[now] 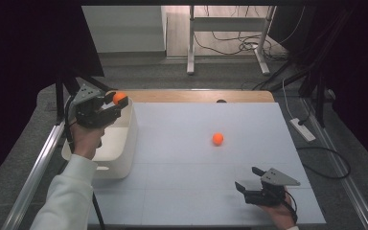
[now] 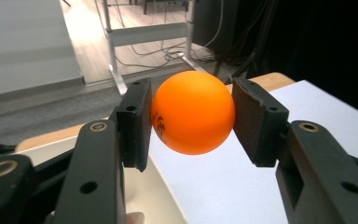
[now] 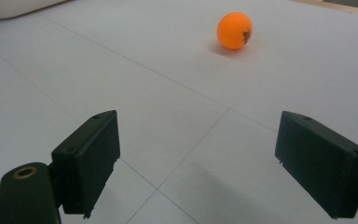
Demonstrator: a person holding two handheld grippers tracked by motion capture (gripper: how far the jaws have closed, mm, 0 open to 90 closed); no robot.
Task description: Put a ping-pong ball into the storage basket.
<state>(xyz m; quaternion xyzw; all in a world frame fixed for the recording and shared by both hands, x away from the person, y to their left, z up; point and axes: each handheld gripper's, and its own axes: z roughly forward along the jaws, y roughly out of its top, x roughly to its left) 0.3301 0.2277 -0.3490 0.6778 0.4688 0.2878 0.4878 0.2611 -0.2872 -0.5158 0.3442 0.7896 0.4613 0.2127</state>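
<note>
From the high view, the left gripper (image 1: 116,102) held an orange ball (image 1: 120,97) above the far corner of the white bin (image 1: 124,153), which sat at the left edge of the table (image 1: 172,191); a second ball (image 1: 217,139) lay loose on the table, well apart from the bin, and the right gripper (image 1: 249,184) rested near the front edge with its jaws apart and nothing between them. In the left gripper view, both pads pressed the ball (image 2: 193,112) at its widest part, and the bin's rim (image 2: 161,191) showed just below. To drop it well, the hand would probably need to bring the ball over the middle of the bin, lower it a little, then open gently so it would not bounce out. In the right gripper view, the jaws stood wide and pointed toward the loose ball (image 3: 234,30), so a straight, low reach looked like the sound approach, closing on the ball's middle.
</note>
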